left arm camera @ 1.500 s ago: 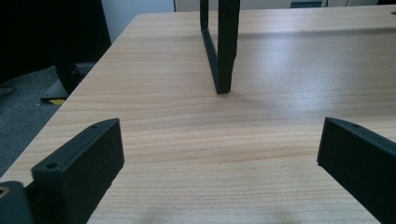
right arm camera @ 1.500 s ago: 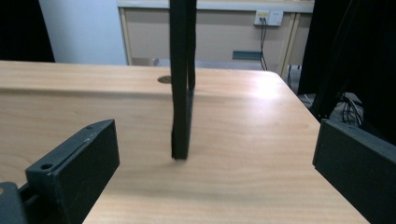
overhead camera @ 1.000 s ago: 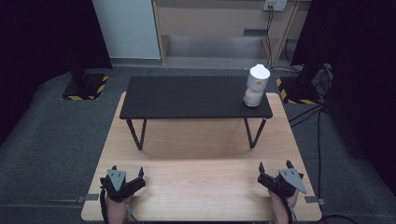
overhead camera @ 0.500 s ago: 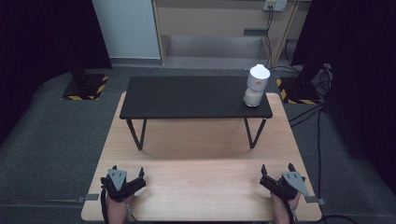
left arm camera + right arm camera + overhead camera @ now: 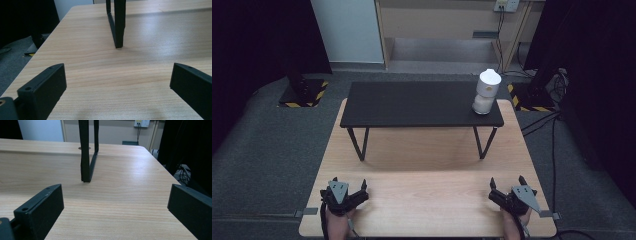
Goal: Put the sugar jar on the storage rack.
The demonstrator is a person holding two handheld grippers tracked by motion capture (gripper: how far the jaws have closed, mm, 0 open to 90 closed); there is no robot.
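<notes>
My left gripper (image 5: 349, 189) rests low at the front left of the wooden table (image 5: 427, 165), jaws wide open with bare wood between them (image 5: 117, 82). At the front right, my right gripper (image 5: 507, 186) is open too, nothing between its jaws (image 5: 115, 205). A white jar-like container (image 5: 486, 91) with a white cap stands on the right end of a small black raised shelf (image 5: 412, 105) at the table's far side. Both grippers are far from it.
The black shelf stands on thin black legs, one seen ahead of the left gripper (image 5: 117, 25) and one ahead of the right gripper (image 5: 87, 152). Grey carpet (image 5: 272, 150) surrounds the table. Cables (image 5: 552, 120) lie on the floor at right.
The right gripper has shifted very slightly at the front right. The left gripper and the white container have stayed where they were.
</notes>
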